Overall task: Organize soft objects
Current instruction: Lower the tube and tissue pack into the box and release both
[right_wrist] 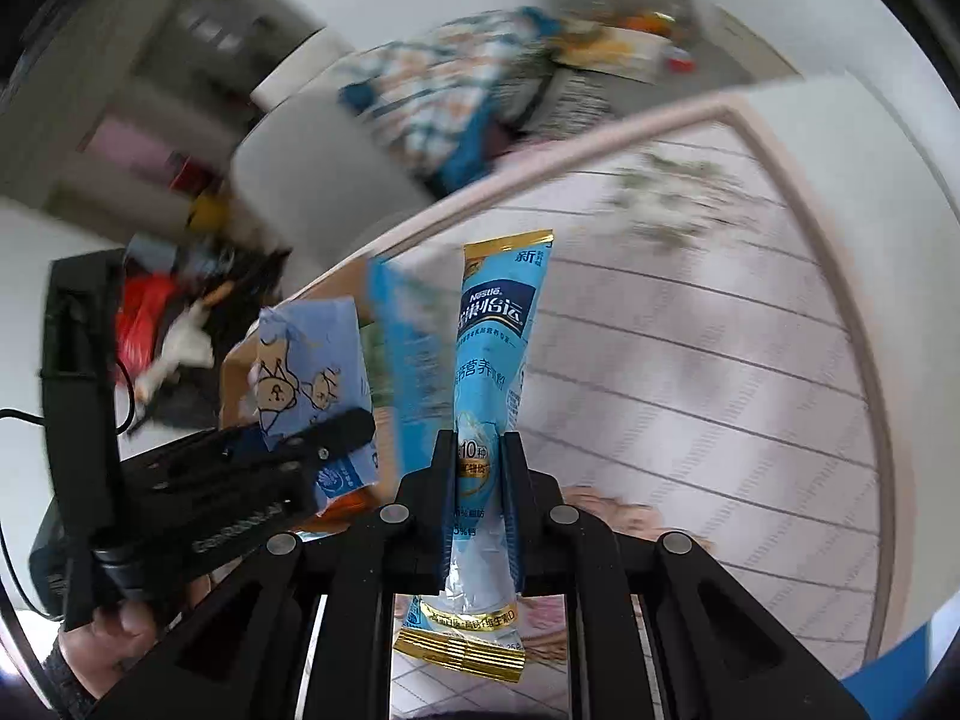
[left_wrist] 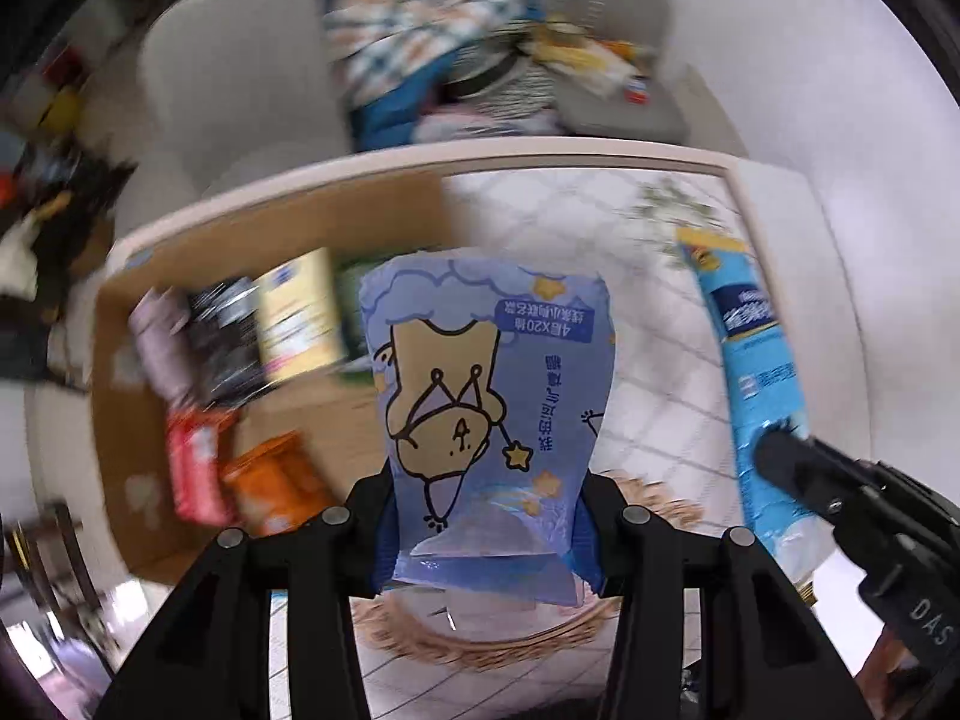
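My left gripper point(left_wrist: 489, 516) is shut on a blue tissue pack point(left_wrist: 486, 396) printed with a cartoon bear, held upright above the table. My right gripper point(right_wrist: 480, 474) is shut on a long light-blue Nestle sachet point(right_wrist: 489, 360) with gold ends, also held upright. In the left wrist view the sachet point(left_wrist: 756, 360) and the right gripper point(left_wrist: 840, 480) show at the right. In the right wrist view the tissue pack point(right_wrist: 312, 366) and the left gripper point(right_wrist: 282, 456) show at the left. A cardboard box point(left_wrist: 282, 420) below left holds several packets.
A white table with a grid-patterned cloth point(left_wrist: 600, 228) and a pale raised rim point(left_wrist: 480, 153) lies below. A woven mat point(left_wrist: 480, 642) sits under the left gripper. A grey chair point(left_wrist: 240, 84) and a pile of clothes point(left_wrist: 432, 42) stand beyond the table.
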